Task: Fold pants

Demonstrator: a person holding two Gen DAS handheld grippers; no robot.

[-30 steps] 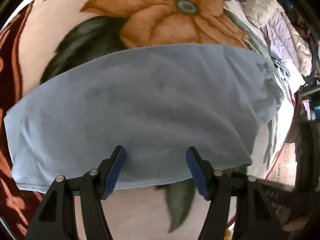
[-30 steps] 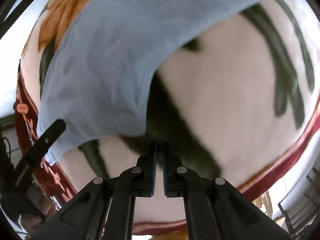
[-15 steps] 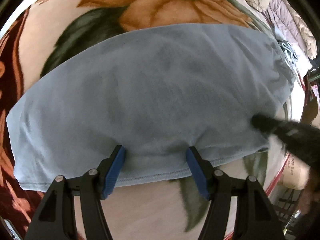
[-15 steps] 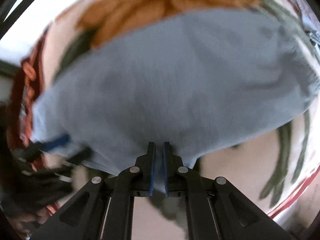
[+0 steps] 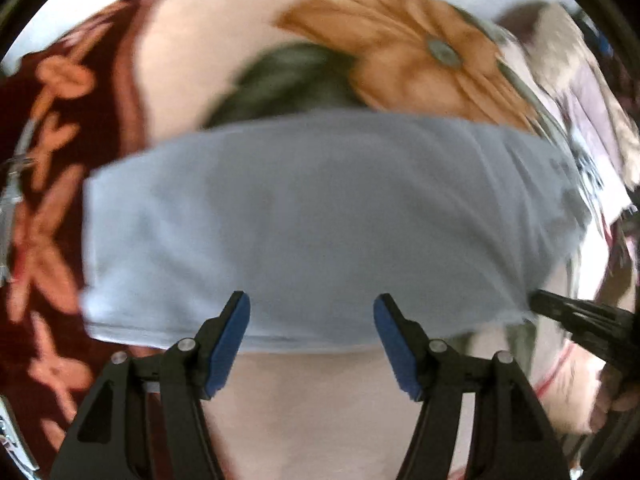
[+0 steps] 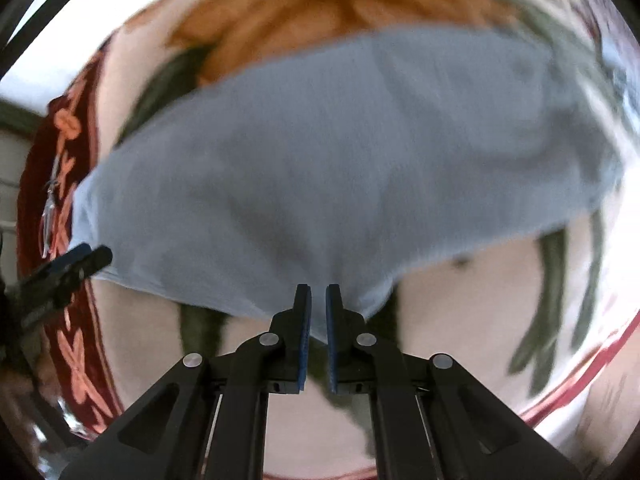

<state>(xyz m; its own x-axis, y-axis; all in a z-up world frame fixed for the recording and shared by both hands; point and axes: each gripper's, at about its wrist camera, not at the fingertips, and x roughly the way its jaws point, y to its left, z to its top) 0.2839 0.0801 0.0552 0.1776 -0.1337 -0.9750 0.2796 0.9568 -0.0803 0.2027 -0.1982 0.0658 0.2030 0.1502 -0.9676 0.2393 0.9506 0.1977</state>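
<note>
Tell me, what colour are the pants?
Light blue-grey, plain. The pants show best in the left wrist view.

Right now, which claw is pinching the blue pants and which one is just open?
The right claw is pinching the pants: its pads are shut on the near edge. The left claw is wide open, with the hem showing between its pads.

the right gripper (image 6: 318, 308) has swung onto the pants (image 6: 340, 168) near edge and clamped it.
</note>
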